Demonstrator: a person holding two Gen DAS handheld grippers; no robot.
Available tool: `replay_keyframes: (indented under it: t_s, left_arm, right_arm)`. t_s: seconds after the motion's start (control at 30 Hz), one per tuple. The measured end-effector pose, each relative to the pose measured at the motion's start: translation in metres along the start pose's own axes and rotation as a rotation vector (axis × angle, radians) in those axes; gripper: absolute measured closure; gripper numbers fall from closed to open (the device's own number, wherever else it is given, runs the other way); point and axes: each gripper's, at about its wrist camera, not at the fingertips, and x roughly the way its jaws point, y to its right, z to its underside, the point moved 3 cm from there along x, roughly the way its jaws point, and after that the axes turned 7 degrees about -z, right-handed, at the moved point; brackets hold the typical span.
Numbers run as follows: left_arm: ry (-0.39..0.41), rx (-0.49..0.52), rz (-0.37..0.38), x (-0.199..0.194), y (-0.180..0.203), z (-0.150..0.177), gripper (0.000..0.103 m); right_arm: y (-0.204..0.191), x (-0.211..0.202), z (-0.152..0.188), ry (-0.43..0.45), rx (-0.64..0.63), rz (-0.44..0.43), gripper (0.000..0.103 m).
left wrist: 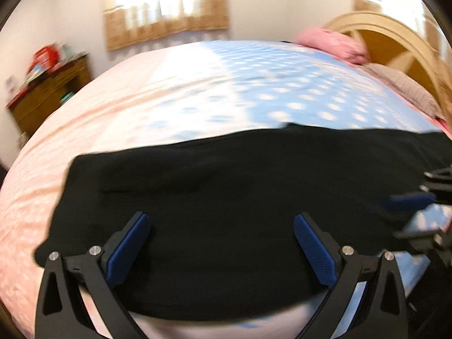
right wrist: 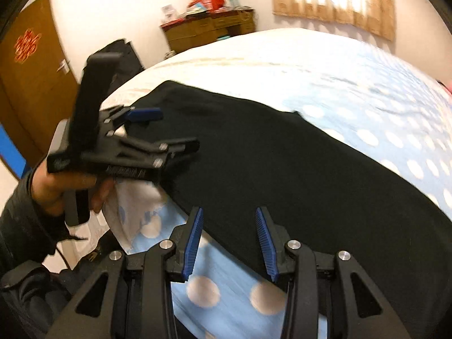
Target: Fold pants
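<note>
Two claws spread wide: your left gripper (left wrist: 221,243) hovered over black pants (left wrist: 226,197); right gripper (right wrist: 228,243) at their near edge.

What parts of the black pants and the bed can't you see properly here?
- Pants, left wrist view: right end cut off by the frame edge; creases lost in blur.
- Pants, right wrist view: near edge hidden behind right gripper.
- Items on the dresser: too small and blurred.
- Left gripper: open.
</note>
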Motion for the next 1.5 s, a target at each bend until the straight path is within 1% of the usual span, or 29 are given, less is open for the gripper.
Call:
replay_keyframes:
  t_s: [0.03, 0.1, 0.13, 0.17, 0.3, 0.37, 0.4, 0.5, 0.6, 0.67, 0.73, 0.8, 0.87, 0.93, 1.03, 1.1, 1.13, 1.17, 1.27, 1.4, 1.5]
  left_arm:
    - [-0.009, -0.022, -0.013, 0.004, -0.011, 0.000, 0.000]
    - [-0.008, -0.037, 0.010, 0.005, -0.018, 0.002, 0.000]
    - [-0.006, -0.029, 0.016, 0.005, -0.018, 0.002, 0.000]
    - [-0.013, -0.004, 0.001, 0.007, -0.015, 0.002, 0.000]
    - [-0.013, 0.040, -0.036, 0.010, -0.007, 0.006, 0.000]
    - [-0.013, 0.039, -0.035, 0.009, -0.008, 0.003, 0.000]
    - [-0.015, 0.033, -0.032, 0.008, -0.010, 0.002, 0.000]
    - [-0.022, 0.022, -0.035, 0.006, -0.010, 0.000, 0.000]
    - [-0.020, 0.045, -0.063, 0.001, -0.004, 0.000, 0.000]
    - [-0.006, 0.060, -0.056, -0.003, 0.003, -0.003, 0.000]
    - [0.009, 0.071, -0.039, -0.007, 0.010, -0.006, 0.000]
    - [0.016, 0.086, -0.019, -0.007, 0.020, -0.012, 0.000]
    - [0.009, 0.109, 0.016, -0.005, 0.036, -0.018, 0.000]
    - [0.008, 0.135, 0.032, -0.003, 0.050, -0.022, 0.000]
    - [0.000, 0.175, 0.047, 0.000, 0.071, -0.026, 0.000]
    - [-0.008, 0.190, 0.062, 0.002, 0.080, -0.027, 0.000]
    - [-0.014, 0.198, 0.071, 0.003, 0.085, -0.026, 0.000]
    - [-0.025, 0.208, 0.077, 0.004, 0.088, -0.024, 0.000]
    - [-0.067, 0.232, 0.072, 0.012, 0.097, -0.018, 0.000]
    - [-0.078, 0.206, 0.085, 0.012, 0.098, -0.017, 0.000]
    - [-0.064, 0.215, 0.080, 0.005, 0.105, -0.021, 0.000]
  right_arm:
    - [-0.001, 0.005, -0.001, -0.007, -0.009, 0.002, 0.062]
    - [0.001, 0.014, 0.000, -0.032, -0.010, 0.005, 0.062]
    - [0.005, 0.019, 0.003, -0.063, 0.002, -0.003, 0.062]
    - [0.009, 0.023, 0.009, -0.082, 0.014, -0.007, 0.062]
    - [0.007, 0.019, 0.014, -0.077, -0.009, -0.005, 0.062]
    - [0.013, 0.007, 0.010, -0.060, 0.027, -0.031, 0.062]
    - [0.016, 0.000, 0.010, -0.043, 0.037, -0.027, 0.062]
    - [0.033, -0.032, 0.009, 0.030, 0.050, 0.031, 0.062]
    - [0.061, -0.064, 0.010, 0.073, 0.087, 0.103, 0.062]
    - [0.076, -0.078, 0.013, 0.085, 0.112, 0.146, 0.062]
    - [0.096, -0.093, 0.019, 0.088, 0.151, 0.209, 0.062]
    - [0.117, -0.110, 0.031, 0.092, 0.202, 0.284, 0.062]
    - [0.137, -0.128, 0.047, 0.103, 0.268, 0.316, 0.062]
    - [0.151, -0.136, 0.057, 0.106, 0.326, 0.346, 0.062]
    - [0.161, -0.131, 0.074, 0.083, 0.398, 0.392, 0.061]
    - [0.168, -0.127, 0.085, 0.044, 0.423, 0.400, 0.060]
    - [0.171, -0.119, 0.093, -0.003, 0.437, 0.400, 0.057]
    - [0.170, -0.116, 0.098, -0.007, 0.419, 0.403, 0.056]
    - [0.161, -0.118, 0.099, 0.008, 0.386, 0.412, 0.053]
    - [0.166, -0.128, 0.101, 0.043, 0.429, 0.365, 0.053]
    - [0.169, -0.143, 0.101, 0.091, 0.441, 0.375, 0.053]
